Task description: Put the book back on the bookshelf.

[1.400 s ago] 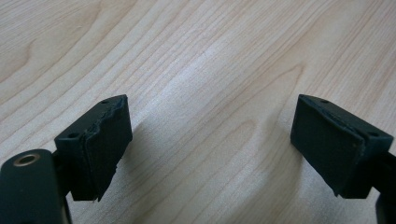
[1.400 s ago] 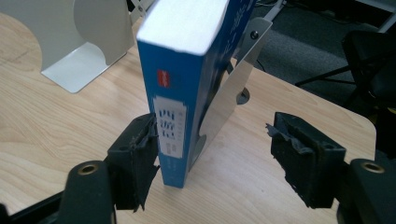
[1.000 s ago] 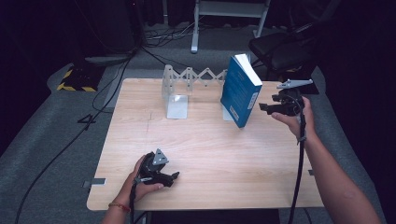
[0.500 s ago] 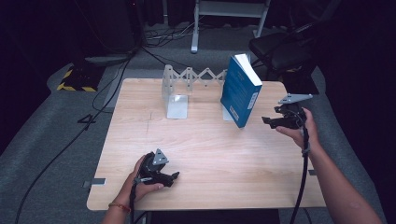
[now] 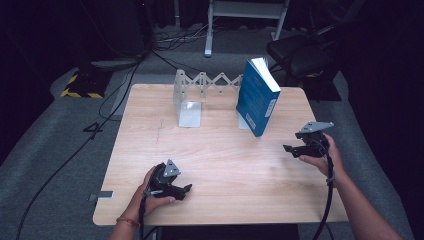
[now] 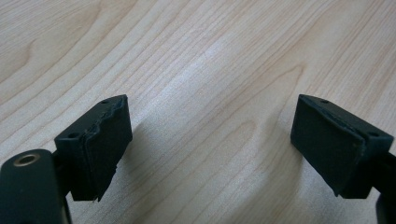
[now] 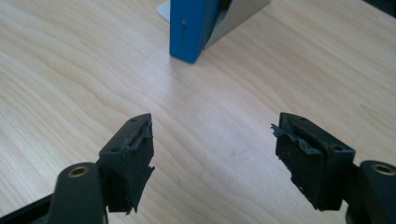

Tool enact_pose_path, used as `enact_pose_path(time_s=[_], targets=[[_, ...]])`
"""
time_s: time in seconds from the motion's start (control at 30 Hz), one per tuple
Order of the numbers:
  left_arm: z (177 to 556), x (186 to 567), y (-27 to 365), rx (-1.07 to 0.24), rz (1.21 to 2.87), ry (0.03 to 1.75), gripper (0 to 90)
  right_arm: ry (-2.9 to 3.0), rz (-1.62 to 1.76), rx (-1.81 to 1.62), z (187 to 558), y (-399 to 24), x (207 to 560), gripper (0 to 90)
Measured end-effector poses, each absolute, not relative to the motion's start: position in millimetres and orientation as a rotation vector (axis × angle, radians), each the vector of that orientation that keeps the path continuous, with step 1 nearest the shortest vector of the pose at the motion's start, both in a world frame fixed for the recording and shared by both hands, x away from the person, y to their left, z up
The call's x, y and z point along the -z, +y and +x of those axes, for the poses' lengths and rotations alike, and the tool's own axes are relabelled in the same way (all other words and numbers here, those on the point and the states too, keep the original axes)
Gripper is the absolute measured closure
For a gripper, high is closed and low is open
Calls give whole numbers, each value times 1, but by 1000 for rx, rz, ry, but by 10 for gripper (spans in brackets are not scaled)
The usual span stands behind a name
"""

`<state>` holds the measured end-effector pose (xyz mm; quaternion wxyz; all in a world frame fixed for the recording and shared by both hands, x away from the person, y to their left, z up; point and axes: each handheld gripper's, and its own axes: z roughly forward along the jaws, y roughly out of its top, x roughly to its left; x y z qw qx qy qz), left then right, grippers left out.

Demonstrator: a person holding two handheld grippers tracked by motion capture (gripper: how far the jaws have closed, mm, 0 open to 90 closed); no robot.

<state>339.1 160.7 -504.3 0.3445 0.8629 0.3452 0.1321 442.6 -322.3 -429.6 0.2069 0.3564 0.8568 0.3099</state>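
Swinging your empty right gripper (image 5: 295, 148), its jaws just opening, could topple the leaning book (image 5: 257, 97) ahead

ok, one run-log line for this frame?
left gripper: open, empty, on table | right gripper: jaws just opening, empty | blue book: leaning in bookend rack

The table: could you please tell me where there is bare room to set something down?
The middle of the table, between the left claw and right claw, is bare, as is its left edge. The far side is crowded by the folding bookend rack and the leaning blue book.
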Motion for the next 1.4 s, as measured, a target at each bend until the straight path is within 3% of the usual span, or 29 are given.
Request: enact_pose_path(time_s=[0.93,1.4], targets=[[339,504,161,-347,2240,896,134,2415,966,-982,366,-387,492,257],[339,504,161,-348,2241,896,134,2382,1052,-1056,354,-405,504,216]])
